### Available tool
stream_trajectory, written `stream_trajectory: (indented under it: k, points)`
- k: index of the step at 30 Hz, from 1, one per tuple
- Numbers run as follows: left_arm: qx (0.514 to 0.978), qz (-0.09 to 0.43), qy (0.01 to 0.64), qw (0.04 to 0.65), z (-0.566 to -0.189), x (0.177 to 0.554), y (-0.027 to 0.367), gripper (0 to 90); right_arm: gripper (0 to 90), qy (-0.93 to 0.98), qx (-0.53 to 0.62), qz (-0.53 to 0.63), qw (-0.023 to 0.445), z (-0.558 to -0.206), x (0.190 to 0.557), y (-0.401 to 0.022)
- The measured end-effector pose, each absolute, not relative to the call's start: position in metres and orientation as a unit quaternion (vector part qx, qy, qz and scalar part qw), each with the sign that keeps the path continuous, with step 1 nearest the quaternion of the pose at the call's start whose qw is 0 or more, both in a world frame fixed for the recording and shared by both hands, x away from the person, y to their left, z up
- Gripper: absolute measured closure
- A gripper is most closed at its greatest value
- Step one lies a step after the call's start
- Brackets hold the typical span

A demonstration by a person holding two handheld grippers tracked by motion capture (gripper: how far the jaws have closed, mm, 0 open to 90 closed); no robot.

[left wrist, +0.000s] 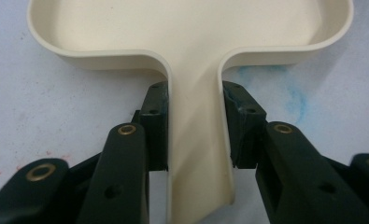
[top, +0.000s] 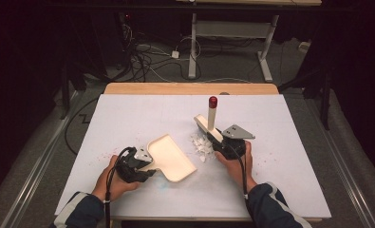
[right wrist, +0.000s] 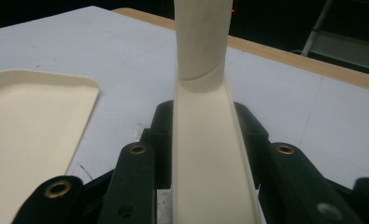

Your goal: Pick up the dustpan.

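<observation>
The left gripper [top: 145, 164] is clenched on the dustpan [top: 173, 156] handle, the right gripper [top: 223, 142] grasps the brush [top: 209, 124], and the scraps [top: 200, 145] lie between them, nearer the right

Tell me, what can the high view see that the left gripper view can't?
High view alone: the person's hands, the right gripper gripping a cream brush with a red tip, and white scraps beside it. Left gripper view alone: the black pads squeezing the handle, and a blue smudge. Both: the cream dustpan on the white table.
</observation>
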State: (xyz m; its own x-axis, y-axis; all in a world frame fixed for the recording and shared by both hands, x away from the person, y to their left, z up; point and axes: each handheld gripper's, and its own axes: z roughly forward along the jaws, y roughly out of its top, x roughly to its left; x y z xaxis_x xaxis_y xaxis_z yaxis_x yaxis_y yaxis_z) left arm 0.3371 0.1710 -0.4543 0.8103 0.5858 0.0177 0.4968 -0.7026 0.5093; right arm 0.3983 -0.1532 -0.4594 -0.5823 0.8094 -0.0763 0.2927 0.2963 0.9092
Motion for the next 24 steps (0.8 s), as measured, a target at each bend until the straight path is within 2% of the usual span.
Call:
stream_trajectory:
  k: [17, 24]
  points:
    - [0.921, 0.083, 0.293, 0.245, -0.455, 0.342, 0.152, 63.6, 67.5, 0.764, 0.346, 0.474, 0.269, -0.461, 0.387, -0.137]
    - [0.921, 0.081, 0.292, 0.244, -0.456, 0.343, 0.14, 63.6, 67.7, 0.769, 0.329, 0.486, 0.252, -0.46, 0.377, -0.124]
